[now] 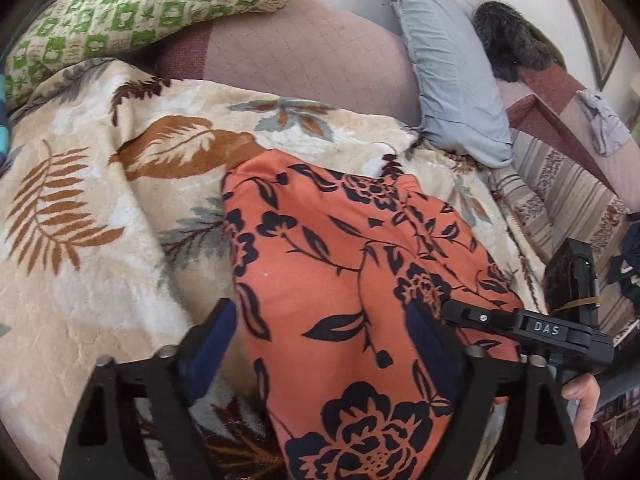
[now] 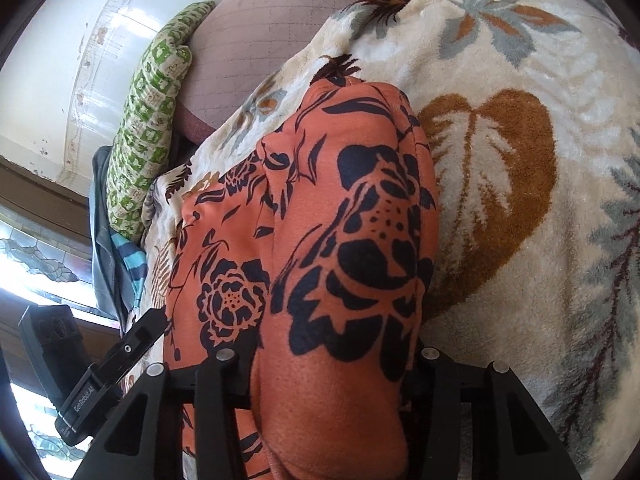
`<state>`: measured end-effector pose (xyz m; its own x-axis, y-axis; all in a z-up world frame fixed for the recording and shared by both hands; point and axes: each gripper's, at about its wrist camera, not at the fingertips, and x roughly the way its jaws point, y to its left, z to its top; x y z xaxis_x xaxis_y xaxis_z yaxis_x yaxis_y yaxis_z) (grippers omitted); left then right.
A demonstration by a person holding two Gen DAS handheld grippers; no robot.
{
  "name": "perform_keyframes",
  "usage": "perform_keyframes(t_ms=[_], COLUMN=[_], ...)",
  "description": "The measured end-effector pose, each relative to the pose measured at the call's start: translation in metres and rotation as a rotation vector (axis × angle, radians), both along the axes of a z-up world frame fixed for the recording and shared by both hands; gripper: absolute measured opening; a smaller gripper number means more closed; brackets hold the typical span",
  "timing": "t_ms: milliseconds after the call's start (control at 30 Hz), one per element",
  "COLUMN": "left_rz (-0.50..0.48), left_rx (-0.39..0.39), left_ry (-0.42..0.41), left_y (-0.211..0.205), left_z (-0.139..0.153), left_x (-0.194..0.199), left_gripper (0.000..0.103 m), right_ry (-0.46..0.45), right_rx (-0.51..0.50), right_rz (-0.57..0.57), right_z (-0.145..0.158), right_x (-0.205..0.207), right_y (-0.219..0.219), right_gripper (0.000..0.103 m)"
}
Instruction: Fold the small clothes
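- Left hand-held gripper (image 1: 320, 344): fingers spread wide, nothing pinched, orange cloth (image 1: 352, 280) running up between them and on ahead.
- Blue pad (image 1: 212, 344) of its left-side finger bare over the blanket (image 1: 80, 280); right-side pad partly lost against the cloth.
- Probably poised astride the cloth to take a fresh hold or press a fold flat.
- Right hand-held gripper (image 2: 328, 364): fingertips buried under bunched cloth, so open or closed cannot tell.
- Cloth humped right at its mouth and filling the gap between the fingers, likely gathered there to be lifted or turned over.
- Seen from the left wrist, right gripper body just beyond the left one's right-side finger, both close together at one end of the cloth; likely a shared end being worked for a fold.
- Cloth stretching forward of both grippers, lying on the leaf-print blanket on a bed, far end rumpled, not yet a neat fold.
- Further ahead of the left gripper: pink cushion (image 1: 304, 60), green pillow (image 1: 140, 8) to its left, grey pillow (image 1: 452, 80) to its right.
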<state>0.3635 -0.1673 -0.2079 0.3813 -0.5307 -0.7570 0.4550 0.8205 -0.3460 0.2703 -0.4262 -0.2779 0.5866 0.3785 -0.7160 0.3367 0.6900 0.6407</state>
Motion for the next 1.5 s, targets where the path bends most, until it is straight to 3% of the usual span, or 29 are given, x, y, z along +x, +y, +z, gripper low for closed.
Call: perform_keyframes(t_ms=[367, 1200, 1500], left_rz=[0.080, 0.091, 0.008], left_rx=[0.227, 0.214, 0.144], left_ry=[-0.114, -0.076, 0.019], left_y=[0.009, 0.007, -0.007], left_z=[0.002, -0.004, -0.017], left_x=[-0.004, -0.003, -0.004], left_gripper=[0.092, 0.093, 0.093], right_ry=[0.004, 0.001, 0.001], right_rx=[0.056, 0.060, 0.059], right_rz=[-0.025, -0.036, -0.036], right_z=[-0.005, -0.006, -0.006], right_x=[-0.003, -0.004, -0.004], right_y=[-0.005, -0.005, -0.004], right_gripper=[0.059, 0.060, 0.061])
